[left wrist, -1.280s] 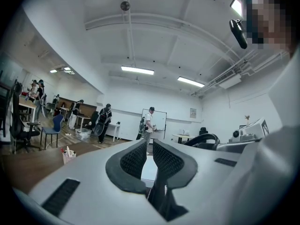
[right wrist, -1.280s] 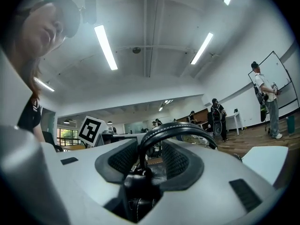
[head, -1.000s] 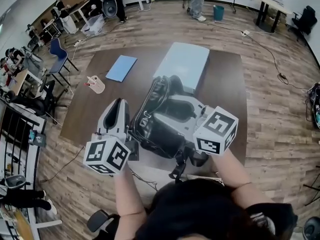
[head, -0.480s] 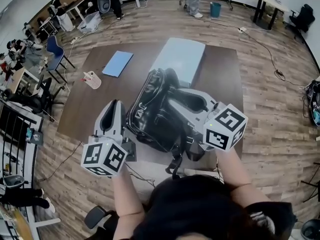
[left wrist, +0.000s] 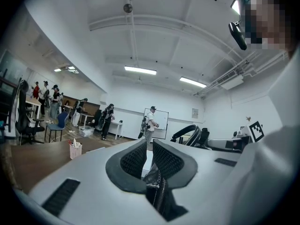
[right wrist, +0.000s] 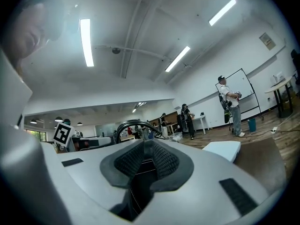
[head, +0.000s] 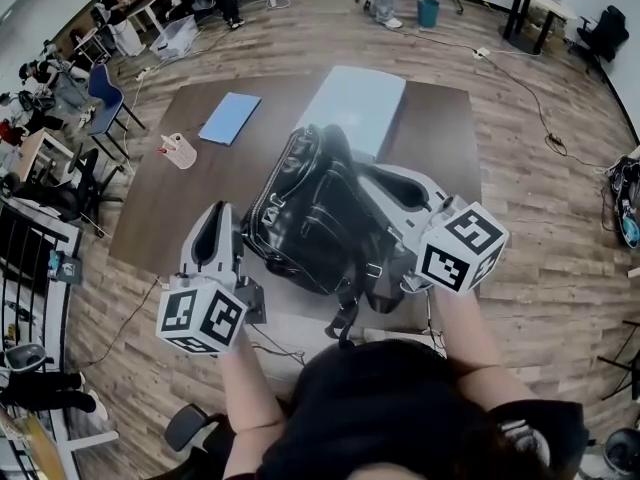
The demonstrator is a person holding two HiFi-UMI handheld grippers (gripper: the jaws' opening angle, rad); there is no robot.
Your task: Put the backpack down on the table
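The black backpack (head: pixel 318 218) stands tilted over the brown table (head: pixel 445 128), held between both grippers. On its left side my left gripper (head: pixel 224 214) is shut on black zipper fabric, which shows between the pads in the left gripper view (left wrist: pixel 149 146). My right gripper (head: pixel 378 180) is at the bag's right side. Its jaws are closing, and black stitched material of the bag fills the narrow gap between them in the right gripper view (right wrist: pixel 144 150). The bag's curved top handle (right wrist: pixel 135 124) rises just beyond the jaws. The right fingertips are hidden behind the bag in the head view.
Behind the bag on the table lie a white flat box (head: pixel 352 103), a blue folder (head: pixel 228 118) and a small pink pen cup (head: pixel 180 153). Chairs and desks with people stand at the far left (head: pixel 95 83). A person stands beyond the table (right wrist: pixel 230 104).
The right gripper's jaws went from wide open to nearly closed on the bag, and that gripper swung right. The backpack has shifted and tilted further over the table. The left gripper barely moved.
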